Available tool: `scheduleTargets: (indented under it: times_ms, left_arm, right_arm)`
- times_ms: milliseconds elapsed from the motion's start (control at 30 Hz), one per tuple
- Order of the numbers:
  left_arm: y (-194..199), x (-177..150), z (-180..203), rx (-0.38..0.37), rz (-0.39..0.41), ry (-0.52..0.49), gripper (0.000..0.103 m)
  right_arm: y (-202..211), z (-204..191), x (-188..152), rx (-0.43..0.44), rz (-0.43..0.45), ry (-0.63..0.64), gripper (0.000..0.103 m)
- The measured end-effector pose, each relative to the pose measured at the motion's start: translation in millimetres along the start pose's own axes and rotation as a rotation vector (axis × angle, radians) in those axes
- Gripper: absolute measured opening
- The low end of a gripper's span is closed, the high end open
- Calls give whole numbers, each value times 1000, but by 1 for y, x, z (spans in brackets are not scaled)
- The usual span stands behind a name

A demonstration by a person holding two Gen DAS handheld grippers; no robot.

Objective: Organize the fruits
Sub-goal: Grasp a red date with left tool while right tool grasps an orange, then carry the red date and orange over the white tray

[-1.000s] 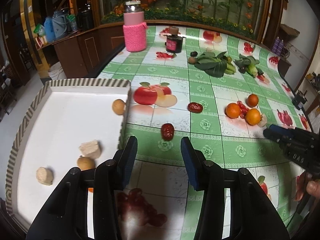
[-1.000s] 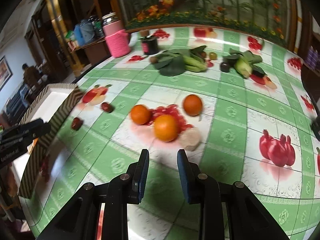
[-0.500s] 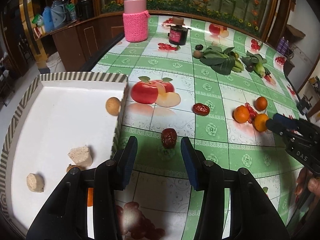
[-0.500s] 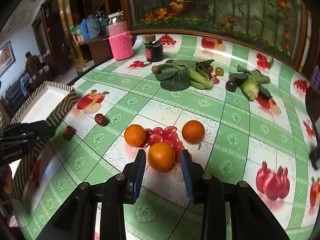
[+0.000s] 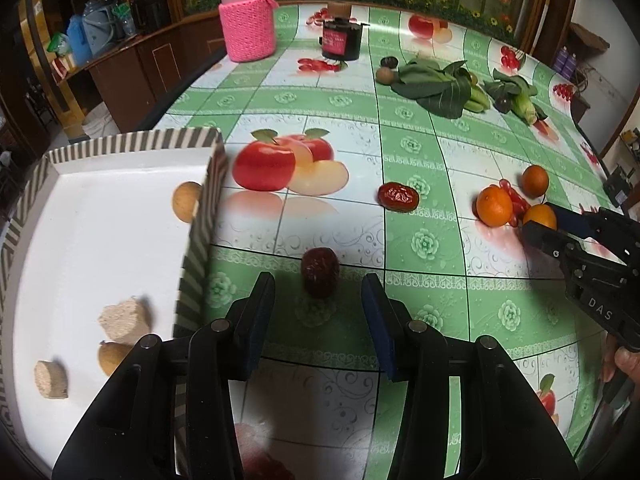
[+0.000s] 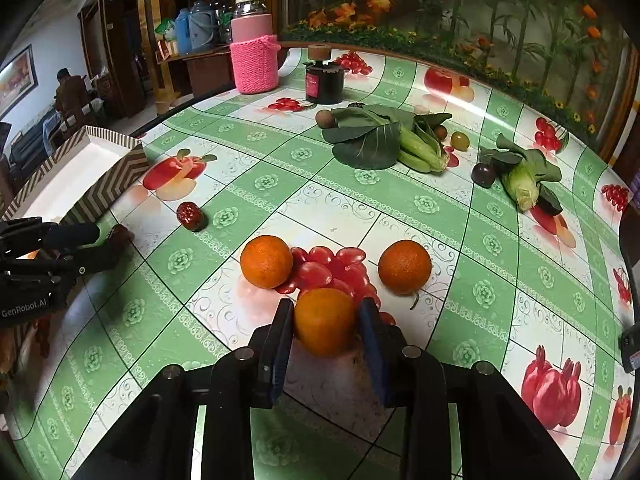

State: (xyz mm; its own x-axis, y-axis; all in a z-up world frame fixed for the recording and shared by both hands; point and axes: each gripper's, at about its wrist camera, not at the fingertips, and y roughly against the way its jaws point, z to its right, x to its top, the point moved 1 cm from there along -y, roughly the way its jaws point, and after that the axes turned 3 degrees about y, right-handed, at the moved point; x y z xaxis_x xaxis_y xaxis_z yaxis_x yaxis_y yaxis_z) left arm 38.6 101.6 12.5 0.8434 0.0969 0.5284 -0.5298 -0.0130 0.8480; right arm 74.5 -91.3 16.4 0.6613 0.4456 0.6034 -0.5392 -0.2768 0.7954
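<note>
My left gripper [image 5: 318, 294] is open with a dark red date [image 5: 319, 272] on the table just ahead, between its fingertips. A second date [image 5: 398, 197] lies farther on. The white tray [image 5: 202, 216] with a striped rim is to the left and holds small round fruits and beige chunks. My right gripper [image 6: 325, 322] has an orange [image 6: 325, 320] between its fingers, which stand close on both sides of it; the orange rests on the table. Two more oranges [image 6: 266, 261] [image 6: 405, 267] lie just beyond. The right gripper also shows in the left wrist view [image 5: 546, 226].
Leafy greens [image 6: 372, 136], corn [image 6: 522, 188], a dark plum [image 6: 483, 175] and small fruits lie at the far side. A pink knitted jar [image 6: 254, 62] and a black jar [image 6: 324, 80] stand at the back. The table edge is to the left, beyond the tray.
My left gripper moved forward so the near date now sits between its fingertips. My right gripper advanced onto the nearest orange, which now lies between its fingers.
</note>
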Motion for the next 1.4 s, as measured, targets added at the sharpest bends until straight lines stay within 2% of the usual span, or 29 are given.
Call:
scheduleTargets:
  times_ms: [300,367,400,467,633,1000,1400]
  left_arm:
    - [-12,4,3,2,5,-11,45]
    - [-13,5,3,-3,20,-10,39]
    - [-12,5,2,-2,28,-9,27]
    - [-11,5,-1,-19,29,4,20]
    - [0,-3,-10,-58,25,14,20]
    - [53,-25,-19,-119,98,-8,20]
    - [90,-44,-78,-18,165,58,20]
  right_arm:
    - [15,11,-7,75,42,-83,31]
    - [23,11,-7,109,61,-104,31]
    - [26,11,-7,124,70,-114,31]
    - [34,10,-8,147,90,-139,31]
    - [49,-4,-13,178,129,-141,31]
    - [67,-44,-21,219,161,-116,31]
    - [74,-112,-11,301,172,-69,31]
